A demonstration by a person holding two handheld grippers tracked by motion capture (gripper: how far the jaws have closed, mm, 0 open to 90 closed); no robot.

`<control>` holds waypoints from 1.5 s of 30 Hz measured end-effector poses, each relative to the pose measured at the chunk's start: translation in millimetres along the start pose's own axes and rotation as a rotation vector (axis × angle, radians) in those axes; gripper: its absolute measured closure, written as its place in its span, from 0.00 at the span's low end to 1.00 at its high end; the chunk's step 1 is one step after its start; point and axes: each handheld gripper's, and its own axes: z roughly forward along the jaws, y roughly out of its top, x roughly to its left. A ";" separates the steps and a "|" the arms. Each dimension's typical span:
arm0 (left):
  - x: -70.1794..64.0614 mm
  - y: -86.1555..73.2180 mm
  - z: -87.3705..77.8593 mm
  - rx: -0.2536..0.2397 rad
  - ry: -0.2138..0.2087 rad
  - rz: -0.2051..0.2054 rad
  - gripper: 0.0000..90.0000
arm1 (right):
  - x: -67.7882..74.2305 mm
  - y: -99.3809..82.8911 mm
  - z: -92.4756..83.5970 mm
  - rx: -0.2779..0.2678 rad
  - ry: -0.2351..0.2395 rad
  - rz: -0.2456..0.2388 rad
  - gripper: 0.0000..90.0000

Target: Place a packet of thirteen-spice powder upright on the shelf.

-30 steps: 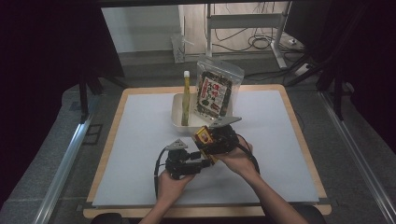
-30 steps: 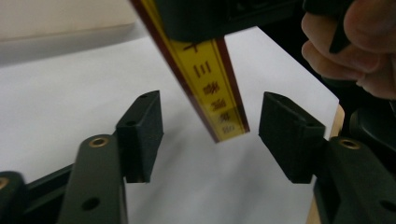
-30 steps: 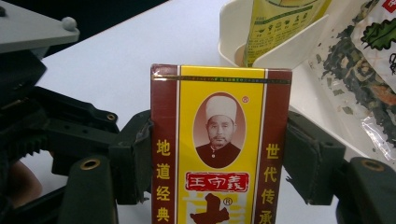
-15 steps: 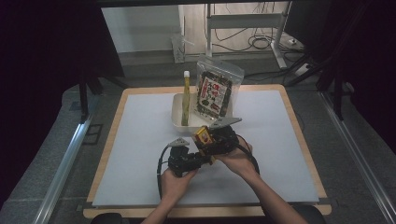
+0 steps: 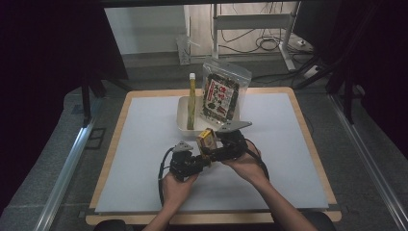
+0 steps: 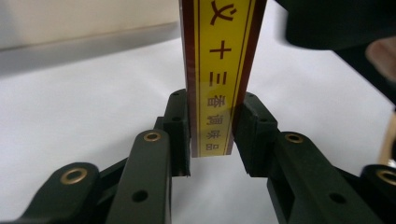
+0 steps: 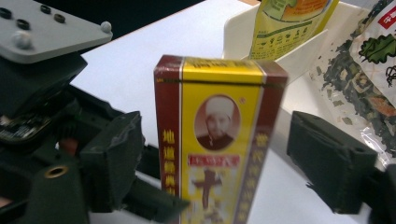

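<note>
A tall yellow and red box [image 5: 206,138] with printed characters stands upright between my two grippers, in front of the white bin. My left gripper [image 6: 212,135] has just been closing and its pads now press on the two narrow sides of the box's [image 6: 219,79] lower end. My right gripper [image 7: 222,163] has just been opening; its jaws stand apart on either side of the box [image 7: 215,135], with a gap at each side. From above, the left gripper [image 5: 204,156] and right gripper [image 5: 211,145] meet at the box near the table's middle.
A white bin [image 5: 183,120] just behind the grippers holds a tall yellow pouch [image 5: 191,98] and a bag of dried greens [image 5: 221,94]. The white mat [image 5: 139,139] spreads to both sides, with a wooden rim around it.
Seen from above, both hands have kept their place with the box between the grippers. No other shift shows at this size.
</note>
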 end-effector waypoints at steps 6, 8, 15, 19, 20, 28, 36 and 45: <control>7.1 -1.0 -8.7 -0.011 0.068 0.026 0.76 | -3.7 -4.4 -9.9 -0.021 0.010 0.014 0.16; 8.9 -0.7 -11.8 -0.017 0.091 0.033 0.76 | -5.5 -7.7 -13.1 -0.025 0.009 0.019 0.16; 17.0 2.2 -24.0 -0.050 0.154 0.049 0.76 | -14.2 -23.7 -23.7 -0.025 -0.010 0.044 0.16; 22.9 3.8 -31.3 -0.067 0.186 0.047 0.76 | -21.7 -35.3 -29.6 -0.027 -0.029 0.056 0.16; 24.3 4.3 -33.1 -0.071 0.195 0.047 0.76 | -23.5 -38.3 -31.2 -0.032 -0.034 0.061 0.16; 36.0 10.1 -45.2 -0.113 0.264 0.041 0.76 | -35.4 -59.4 -44.3 -0.011 -0.064 0.079 0.15; 49.9 17.1 -54.5 -0.136 0.325 0.035 0.76 | -41.1 -77.6 -53.7 0.019 -0.084 0.087 0.15; 63.6 25.6 -54.4 -0.151 0.367 0.018 0.76 | -44.0 -84.9 -54.8 0.029 -0.090 0.102 0.15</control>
